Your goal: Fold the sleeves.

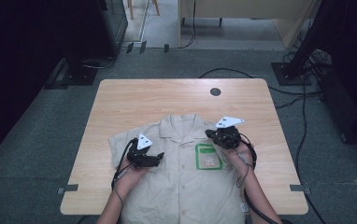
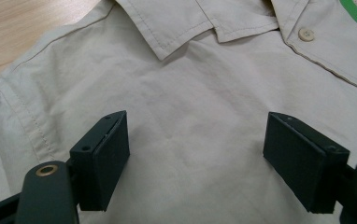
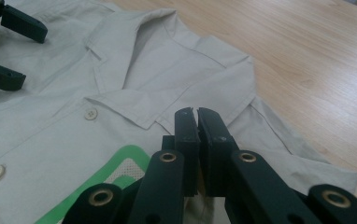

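Observation:
A beige short-sleeved shirt lies flat on the wooden table, collar toward the far side, with a green patch on its chest. My left gripper hovers over the shirt's left chest. In the left gripper view its jaws stand wide apart above plain fabric, with nothing between them. My right gripper sits near the collar on the patch side. Its pads are pressed together just above the shirt, and I see no cloth pinched between them.
A round cable hole sits in the table's far right part. Bare wood surrounds the shirt on the left, right and far sides. Cables run over the grey floor to the right. Buttons line the placket.

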Demonstrator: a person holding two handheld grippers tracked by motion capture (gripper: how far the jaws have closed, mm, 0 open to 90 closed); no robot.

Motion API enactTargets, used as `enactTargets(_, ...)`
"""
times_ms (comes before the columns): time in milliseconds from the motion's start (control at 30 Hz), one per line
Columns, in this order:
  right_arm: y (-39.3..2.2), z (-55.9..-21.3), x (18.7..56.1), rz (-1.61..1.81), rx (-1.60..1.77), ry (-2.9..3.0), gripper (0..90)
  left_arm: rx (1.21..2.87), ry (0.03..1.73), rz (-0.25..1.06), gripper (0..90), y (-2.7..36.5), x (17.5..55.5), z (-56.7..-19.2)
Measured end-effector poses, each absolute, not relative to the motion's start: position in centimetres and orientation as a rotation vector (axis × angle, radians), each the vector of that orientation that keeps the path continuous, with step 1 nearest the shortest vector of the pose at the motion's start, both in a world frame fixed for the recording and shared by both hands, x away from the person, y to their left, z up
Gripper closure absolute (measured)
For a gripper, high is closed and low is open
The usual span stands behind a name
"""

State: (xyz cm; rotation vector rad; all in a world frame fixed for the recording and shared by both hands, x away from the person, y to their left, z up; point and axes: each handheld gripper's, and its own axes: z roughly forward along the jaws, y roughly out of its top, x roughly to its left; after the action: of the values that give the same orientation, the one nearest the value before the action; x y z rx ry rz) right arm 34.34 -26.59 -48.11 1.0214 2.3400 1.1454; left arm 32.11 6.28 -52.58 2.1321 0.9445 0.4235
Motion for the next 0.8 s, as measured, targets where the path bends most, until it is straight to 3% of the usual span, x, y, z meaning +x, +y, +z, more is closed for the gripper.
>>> enactTargets(800, -25.0, -50.2, 34.7, 1.139, 1.027, 2.39, 85.5, 2.133, 0.944, 0.424, 22.7, 6.3, 32.1, -52.6)
